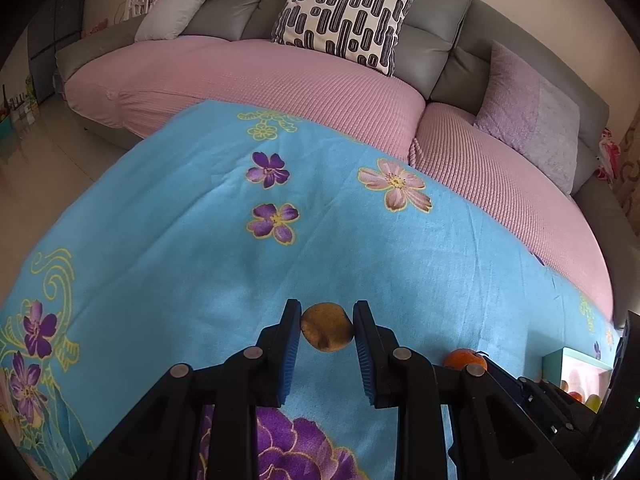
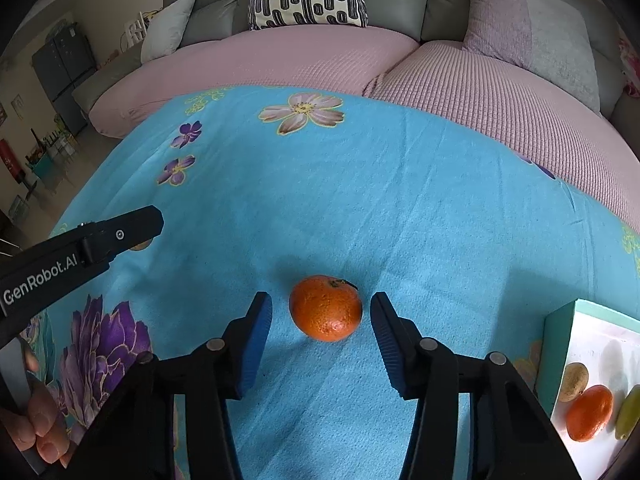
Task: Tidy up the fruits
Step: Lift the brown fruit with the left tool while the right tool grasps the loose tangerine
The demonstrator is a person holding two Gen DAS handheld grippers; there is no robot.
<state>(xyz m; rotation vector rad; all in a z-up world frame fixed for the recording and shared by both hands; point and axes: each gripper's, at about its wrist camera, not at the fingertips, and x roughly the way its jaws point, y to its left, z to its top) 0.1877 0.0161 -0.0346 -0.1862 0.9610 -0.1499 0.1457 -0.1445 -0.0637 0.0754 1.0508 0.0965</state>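
My left gripper [image 1: 327, 312] is shut on a small round brown fruit [image 1: 327, 327], which sits between the blue pads above the blue flowered blanket [image 1: 280, 264]. In the right wrist view, a mandarin [image 2: 326, 307] lies on the blanket between the fingers of my right gripper [image 2: 321, 303]. A gap shows on each side of the mandarin, so that gripper is open. The same mandarin [image 1: 466, 359] shows at the lower right of the left wrist view. From the left edge of the right wrist view the left gripper's finger [image 2: 132, 227] reaches in.
A teal box [image 2: 558, 344] with a white inside stands at the right edge of the blanket and holds a brown fruit [image 2: 573, 382], a mandarin [image 2: 589, 413] and a yellow-green fruit [image 2: 628, 414]. A pink-covered grey sofa [image 1: 280, 76] with cushions lies beyond. A hand [image 2: 40, 420] grips the left gripper's handle.
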